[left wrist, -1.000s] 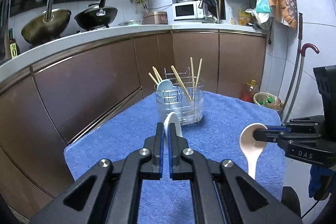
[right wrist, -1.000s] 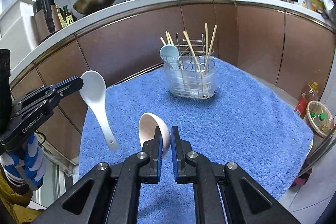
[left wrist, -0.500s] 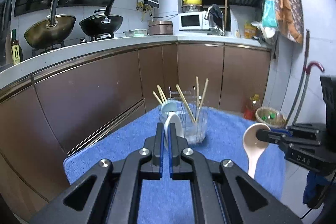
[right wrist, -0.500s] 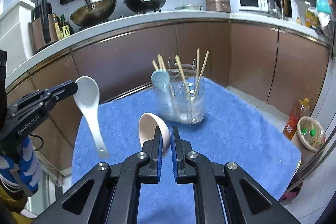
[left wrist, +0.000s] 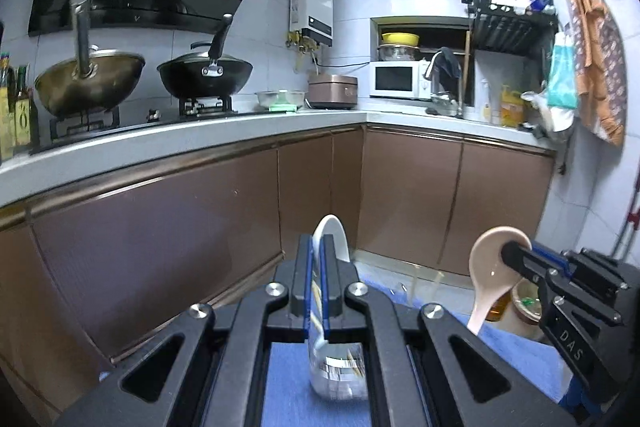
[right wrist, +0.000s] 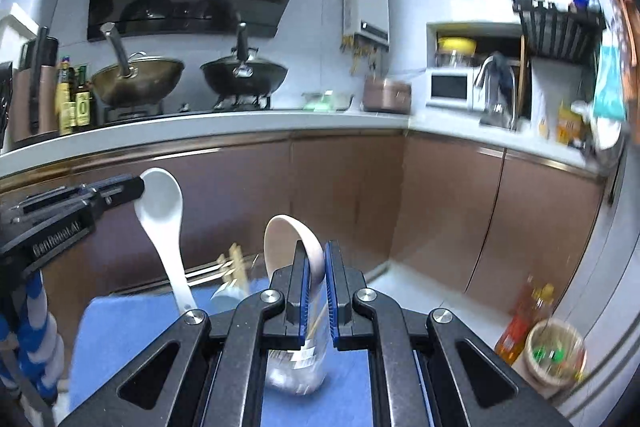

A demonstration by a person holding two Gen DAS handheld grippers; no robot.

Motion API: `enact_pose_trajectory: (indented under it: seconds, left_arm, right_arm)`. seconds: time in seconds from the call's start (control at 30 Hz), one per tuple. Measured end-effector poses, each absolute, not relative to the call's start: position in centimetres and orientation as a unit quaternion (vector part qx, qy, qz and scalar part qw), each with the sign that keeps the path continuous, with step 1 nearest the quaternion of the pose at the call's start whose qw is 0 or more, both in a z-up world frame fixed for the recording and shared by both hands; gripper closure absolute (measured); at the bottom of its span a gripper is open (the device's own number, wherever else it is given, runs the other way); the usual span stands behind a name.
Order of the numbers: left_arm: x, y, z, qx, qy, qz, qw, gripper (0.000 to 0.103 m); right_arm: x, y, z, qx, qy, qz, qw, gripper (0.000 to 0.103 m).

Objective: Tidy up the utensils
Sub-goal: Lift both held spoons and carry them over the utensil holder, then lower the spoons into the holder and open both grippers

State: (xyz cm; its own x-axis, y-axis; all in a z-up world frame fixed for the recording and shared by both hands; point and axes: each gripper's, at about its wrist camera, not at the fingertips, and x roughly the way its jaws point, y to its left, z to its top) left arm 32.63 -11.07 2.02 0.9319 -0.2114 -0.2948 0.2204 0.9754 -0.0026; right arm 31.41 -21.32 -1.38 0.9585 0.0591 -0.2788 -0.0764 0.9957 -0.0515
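Observation:
My left gripper (left wrist: 316,251) is shut on the bowl of a white ceramic spoon (left wrist: 330,238); in the right wrist view the spoon (right wrist: 163,215) hangs handle-down from that gripper (right wrist: 134,187). My right gripper (right wrist: 316,259) is shut on a pink ceramic spoon (right wrist: 289,243), also seen in the left wrist view (left wrist: 491,273) held by that gripper (left wrist: 510,253). The clear utensil holder (left wrist: 338,375) with chopsticks sits low on the blue towel (left wrist: 288,387), mostly hidden behind my fingers; it also shows in the right wrist view (right wrist: 296,371).
A brown-fronted kitchen counter (left wrist: 240,123) runs behind, with two woks (left wrist: 204,71) and a microwave (left wrist: 396,79). A bin (right wrist: 554,355) and an oil bottle (right wrist: 520,323) stand on the floor at right.
Both grippers have risen and tilted up with their spoons. The holder and towel dropped to the bottom of both views, largely behind the fingers.

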Motion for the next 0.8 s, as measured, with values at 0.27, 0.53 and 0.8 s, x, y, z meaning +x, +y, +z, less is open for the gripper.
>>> enact_pose_trajectory:
  seconds: [0.27, 0.53, 0.8]
  left_arm:
    - [38.5, -13.5, -0.9, 0.021, 0.167, -0.077, 0.983, 0.100]
    - [40.9, -13.8, -4.9, 0.001, 0.198, -0.071, 0.978, 0.100]
    - [40.3, -13.1, -6.0, -0.017, 0.209, -0.088, 0.974, 0.096]
  right_arm:
    - [36.4, -20.3, -3.8, -0.066, 0.123, -0.002, 0.990, 0.095]
    - [38.0, -20.3, -7.4, -0.071, 0.134, -0.018, 0.988, 0.094]
    - [36.9, -20.7, -8.9, -0.051, 0.146, -0.011, 0.988, 0.067]
